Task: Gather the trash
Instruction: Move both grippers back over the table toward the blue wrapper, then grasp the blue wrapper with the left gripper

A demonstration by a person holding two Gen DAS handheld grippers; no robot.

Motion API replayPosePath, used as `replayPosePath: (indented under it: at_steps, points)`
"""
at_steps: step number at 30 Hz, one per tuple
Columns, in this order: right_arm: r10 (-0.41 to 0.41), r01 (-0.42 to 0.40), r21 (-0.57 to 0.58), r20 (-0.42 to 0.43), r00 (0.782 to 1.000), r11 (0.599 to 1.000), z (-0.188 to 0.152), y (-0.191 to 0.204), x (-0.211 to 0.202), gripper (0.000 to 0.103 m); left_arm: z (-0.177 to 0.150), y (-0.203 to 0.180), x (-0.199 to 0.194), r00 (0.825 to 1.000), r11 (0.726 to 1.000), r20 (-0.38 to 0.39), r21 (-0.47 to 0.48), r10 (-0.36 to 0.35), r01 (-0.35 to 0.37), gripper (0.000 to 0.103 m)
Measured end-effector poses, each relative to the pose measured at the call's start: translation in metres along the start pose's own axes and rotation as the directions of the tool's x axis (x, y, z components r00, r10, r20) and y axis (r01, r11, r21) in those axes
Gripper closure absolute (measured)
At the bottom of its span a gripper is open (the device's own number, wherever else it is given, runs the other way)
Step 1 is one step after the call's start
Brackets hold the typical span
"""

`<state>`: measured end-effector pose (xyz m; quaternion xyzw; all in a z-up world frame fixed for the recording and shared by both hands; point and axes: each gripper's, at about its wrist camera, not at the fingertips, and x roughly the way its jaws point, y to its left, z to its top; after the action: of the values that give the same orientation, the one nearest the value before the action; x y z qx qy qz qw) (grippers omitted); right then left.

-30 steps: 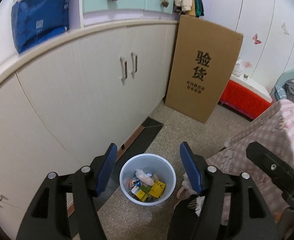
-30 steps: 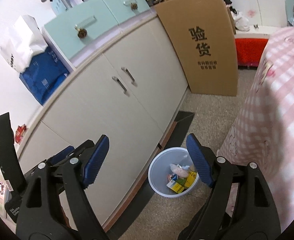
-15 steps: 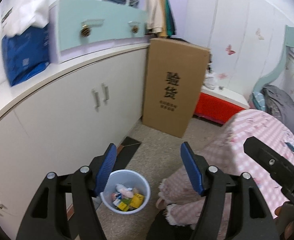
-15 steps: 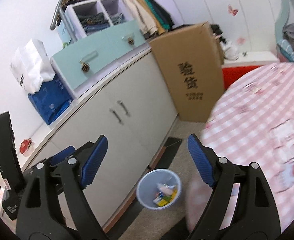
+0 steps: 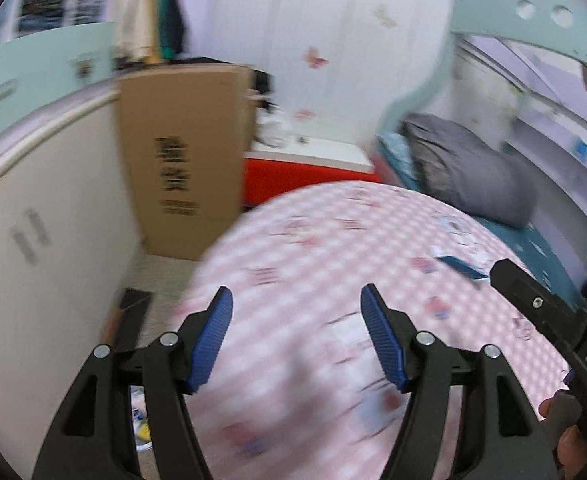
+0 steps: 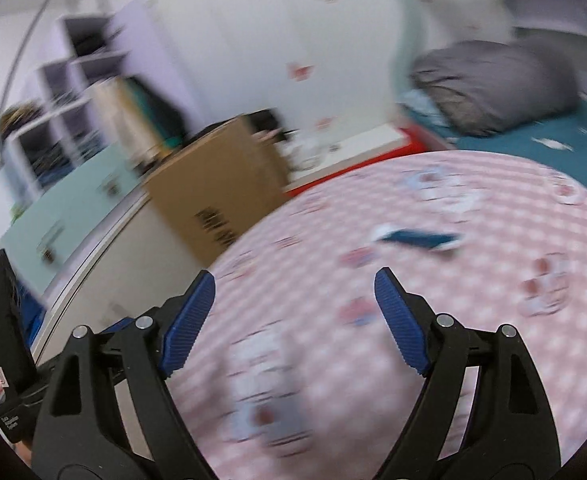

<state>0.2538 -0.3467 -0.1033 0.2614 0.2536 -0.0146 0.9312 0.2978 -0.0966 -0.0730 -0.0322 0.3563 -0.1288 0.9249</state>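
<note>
A blue and white wrapper (image 5: 459, 266) (image 6: 417, 238) lies flat on the round table with the pink checked cloth (image 5: 333, 240) (image 6: 473, 300). My left gripper (image 5: 295, 292) hangs open over the table's near left edge, nothing between its blue pads, the wrapper ahead to its right. My right gripper (image 6: 294, 274) is open too and empty, with the wrapper ahead, slightly right. A sliver of the trash bin (image 5: 141, 426) shows low on the left, behind the left finger. Both views are blurred.
A tall cardboard box (image 5: 181, 160) (image 6: 217, 192) leans on the cream cupboard (image 5: 41, 240). Behind the table are a red box (image 5: 305, 176) and a bed with a grey duvet (image 5: 465, 164) (image 6: 493, 84). A hand (image 5: 565, 420) holds the right gripper.
Both views have swung up and right, away from the bin on the floor and onto the pink tabletop. The wrapper has come into view. Both grippers stay open and empty.
</note>
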Motion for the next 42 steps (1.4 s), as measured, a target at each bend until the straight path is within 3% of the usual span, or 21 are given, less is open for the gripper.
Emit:
replayPosePath:
  at_steps: [6,13,23,30,40,42]
  points:
    - [-0.063,0.071,0.119,-0.067,0.996,0.990,0.019,-0.063,0.029,0.022,0.015,-0.059,0.063,0.992,0.995,-0.087,0.027,-0.088,0.091,0.038]
    - [-0.026,0.058,0.206,-0.153,0.988,0.977,0.026,-0.090,0.063,0.033,0.029,-0.090,0.117,0.977,0.986,-0.130,-0.033,-0.169,0.166,0.038]
    - [-0.018,0.060,0.200,-0.202,0.979,0.978,0.029,-0.098,0.087,0.076,0.036,-0.108,0.161,0.966,0.979,-0.165,-0.075,-0.201,0.190,0.038]
    - [-0.029,0.061,0.148,-0.208,0.978,0.987,0.031,-0.098,0.092,0.084,0.036,-0.123,0.177,0.953,0.970,-0.183,-0.081,-0.241,0.229,0.053]
    - [0.021,0.002,0.093,-0.251,0.968,0.996,0.027,-0.084,0.102,0.087,0.041,-0.137,0.195,0.934,0.945,-0.172,-0.152,-0.313,0.289,0.054]
    - [0.036,-0.013,0.089,-0.259,0.965,0.996,0.026,-0.082,0.103,0.087,0.041,-0.137,0.198,0.932,0.943,-0.173,-0.156,-0.319,0.294,0.060]
